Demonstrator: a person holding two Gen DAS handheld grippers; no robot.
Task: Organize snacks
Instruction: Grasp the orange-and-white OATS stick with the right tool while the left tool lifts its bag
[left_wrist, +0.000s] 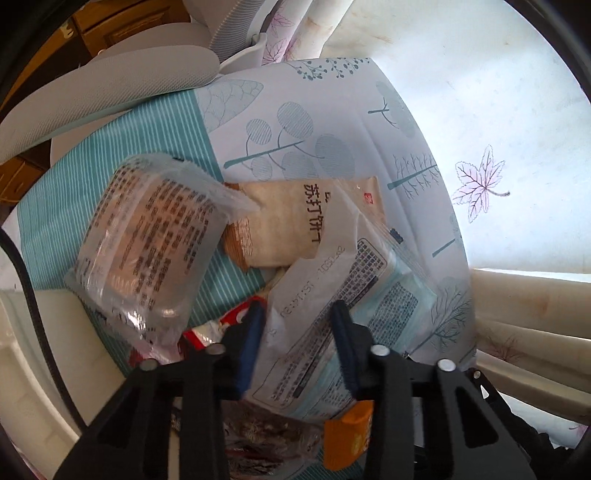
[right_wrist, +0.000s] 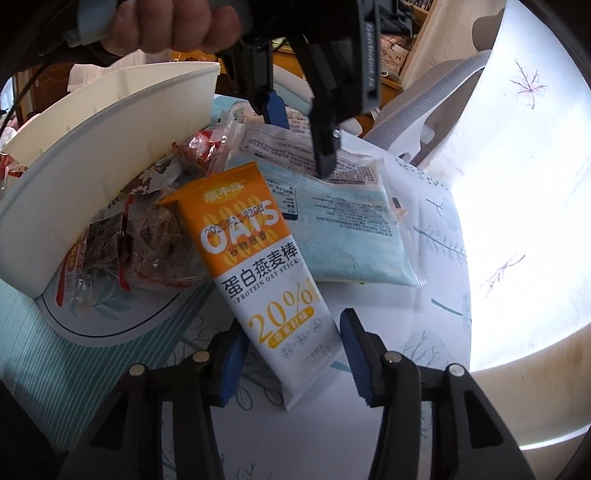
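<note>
My left gripper (left_wrist: 297, 314) is open, its jaws astride the end of a pale blue and white snack packet (left_wrist: 332, 306) on the table; it also shows in the right wrist view (right_wrist: 351, 229) with the left gripper (right_wrist: 299, 133) above it. My right gripper (right_wrist: 291, 347) is open around the lower end of an orange and white oat stick packet (right_wrist: 266, 266), not touching it. A clear packet (left_wrist: 147, 240) and a beige soda cracker pack (left_wrist: 295, 225) lie beyond. Red and brown wrapped snacks (right_wrist: 147, 236) lie beside a white bin (right_wrist: 110, 147).
The table wears a blue leaf-print cloth (left_wrist: 332, 129) with a striped teal part (left_wrist: 92, 177). A grey chair (left_wrist: 110, 85) stands behind the table. Bright curtains (right_wrist: 517, 147) hang past the table's edge. A hand (right_wrist: 166, 26) holds the left gripper.
</note>
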